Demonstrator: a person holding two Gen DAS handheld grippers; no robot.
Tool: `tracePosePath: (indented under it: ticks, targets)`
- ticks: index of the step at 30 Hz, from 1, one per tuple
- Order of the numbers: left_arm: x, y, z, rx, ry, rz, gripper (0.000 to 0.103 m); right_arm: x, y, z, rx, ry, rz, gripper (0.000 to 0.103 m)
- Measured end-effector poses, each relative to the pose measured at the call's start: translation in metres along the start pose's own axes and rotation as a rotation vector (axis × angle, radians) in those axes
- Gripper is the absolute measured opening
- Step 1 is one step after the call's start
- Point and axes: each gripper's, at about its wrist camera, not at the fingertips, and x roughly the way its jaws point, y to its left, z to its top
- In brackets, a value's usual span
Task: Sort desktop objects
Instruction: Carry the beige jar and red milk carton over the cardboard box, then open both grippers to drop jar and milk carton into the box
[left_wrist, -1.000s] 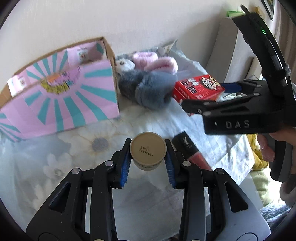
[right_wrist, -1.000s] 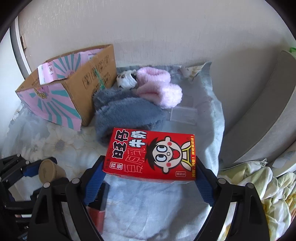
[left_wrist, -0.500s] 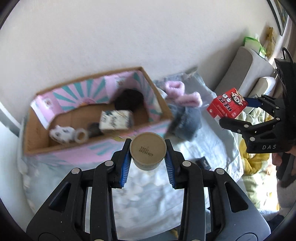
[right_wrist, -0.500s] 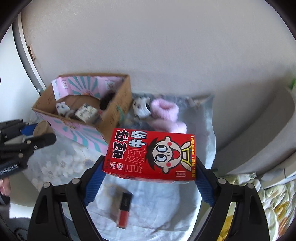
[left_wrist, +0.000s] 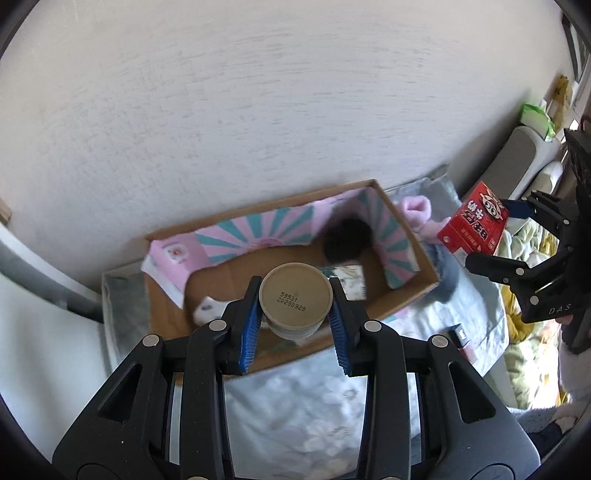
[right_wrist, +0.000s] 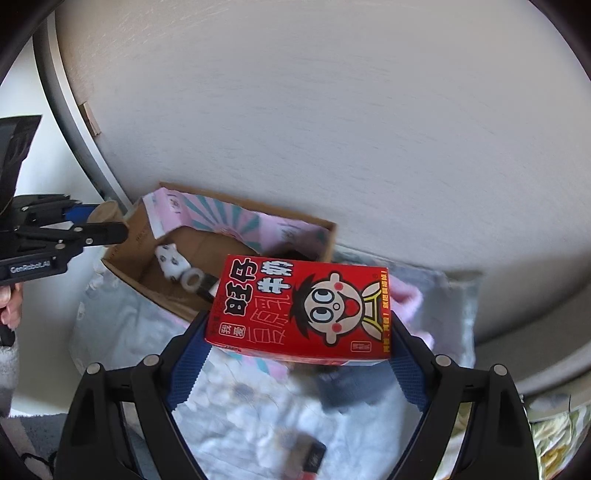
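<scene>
My left gripper (left_wrist: 295, 314) is shut on a tan round cup (left_wrist: 294, 299), bottom toward the camera, held high above the open cardboard box (left_wrist: 421, 254) with pink and teal lining. My right gripper (right_wrist: 295, 332) is shut on a red milk carton (right_wrist: 299, 310) with a cartoon face, held high above the box's (right_wrist: 328, 236) right part. The carton (left_wrist: 474, 227) and right gripper (left_wrist: 491, 240) also show at the right of the left wrist view. The left gripper (right_wrist: 96, 223) with the cup (right_wrist: 105, 212) shows at the left of the right wrist view.
The box holds a white toy (right_wrist: 170, 260), a tape roll (right_wrist: 192, 278), a small patterned carton (left_wrist: 349, 280) and a dark fuzzy thing (left_wrist: 347, 240). Pink fluffy slippers (left_wrist: 417, 210) lie right of the box on a floral cloth (left_wrist: 295, 398). A lipstick box (right_wrist: 312, 456) lies in front. A wall stands behind.
Both grippers have risen well above the table with their loads. The left one now hangs over the box; the right carton has come closer to the box.
</scene>
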Motion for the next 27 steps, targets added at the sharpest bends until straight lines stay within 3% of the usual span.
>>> tracePosePath:
  ticks: [12,20,27]
  targets:
    - [0.068,0.051,0.019,-0.007,0.129,-0.022,0.031,0.079,0.049,0.047,-0.014,0.089,0.037,0.086]
    - [0.113,0.069,0.006,0.009,0.196,0.023,0.031,0.136,0.072,0.044,-0.025,0.193,0.053,0.086]
    - [0.125,0.08,-0.001,-0.018,0.215,0.014,0.031,0.15,0.084,0.042,-0.031,0.194,0.031,0.086]
